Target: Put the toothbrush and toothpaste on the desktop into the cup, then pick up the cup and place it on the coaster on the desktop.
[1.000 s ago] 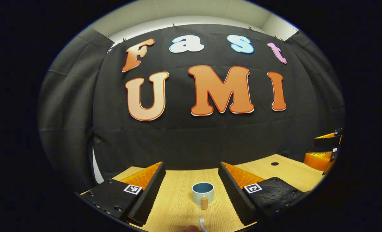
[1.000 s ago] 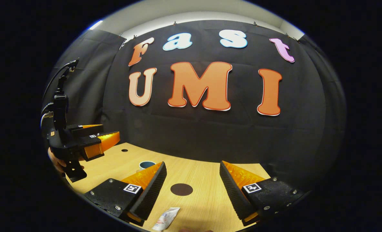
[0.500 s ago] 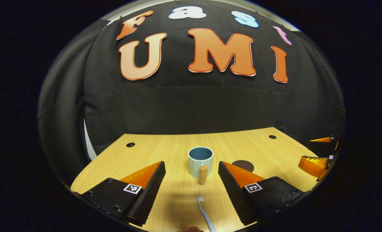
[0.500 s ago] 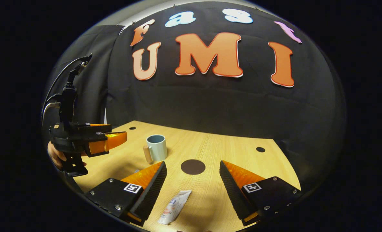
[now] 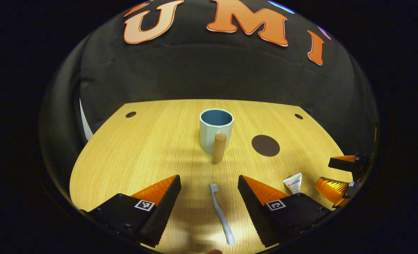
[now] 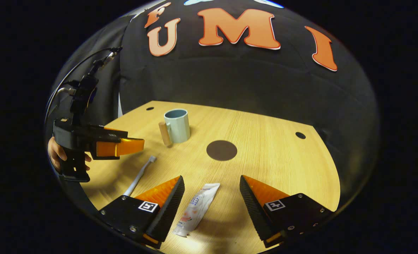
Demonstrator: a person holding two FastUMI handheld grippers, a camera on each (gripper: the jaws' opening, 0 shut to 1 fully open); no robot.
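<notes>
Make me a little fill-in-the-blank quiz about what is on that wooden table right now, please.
1. The toothbrush lies flat on the table between the fingers of the ____ claw.
2. The toothpaste lies between the fingers of the ____ claw.
3. The cup stands upright, and inside it is ____.
4. The dark round coaster has ____ on it.

Missing words: left; right; empty; nothing
</notes>
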